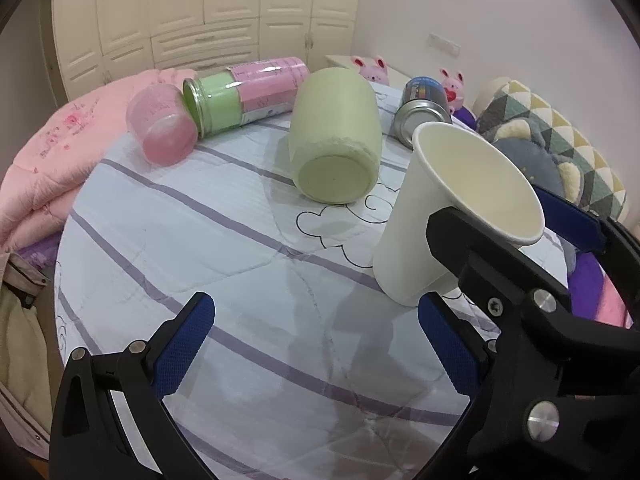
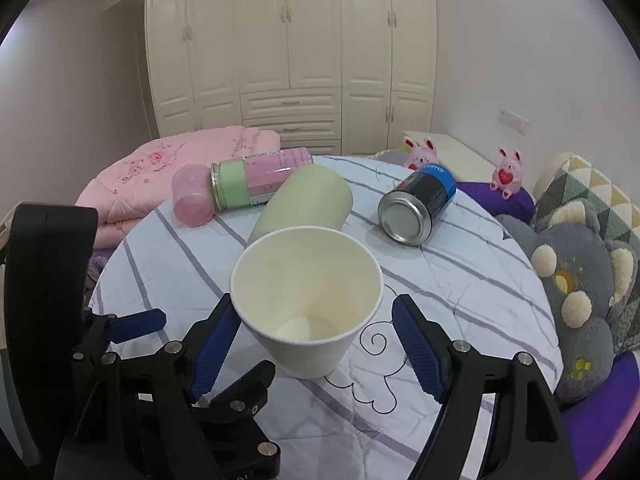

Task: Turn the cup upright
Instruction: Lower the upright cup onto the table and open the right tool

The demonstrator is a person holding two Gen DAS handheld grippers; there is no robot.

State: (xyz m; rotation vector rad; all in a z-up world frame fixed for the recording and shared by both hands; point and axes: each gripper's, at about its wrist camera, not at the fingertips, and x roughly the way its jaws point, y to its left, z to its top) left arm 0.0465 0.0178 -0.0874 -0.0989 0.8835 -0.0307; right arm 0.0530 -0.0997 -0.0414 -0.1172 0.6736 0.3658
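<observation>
One paper cup (image 2: 306, 308) stood mouth-up on the bed | my right gripper (image 2: 316, 344) spread around it | left gripper (image 1: 316, 344) spread, empty | withdrawal left.

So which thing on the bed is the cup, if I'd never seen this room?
Start at the striped pale quilt covering the bed. Near its front edge, between the blue-padded fingers of the right gripper, stands a plain white paper cup, mouth up. Unlike the pale green cylinder, the blue metal can and the pink jars behind, which lie on their sides, it stands open and empty.
</observation>
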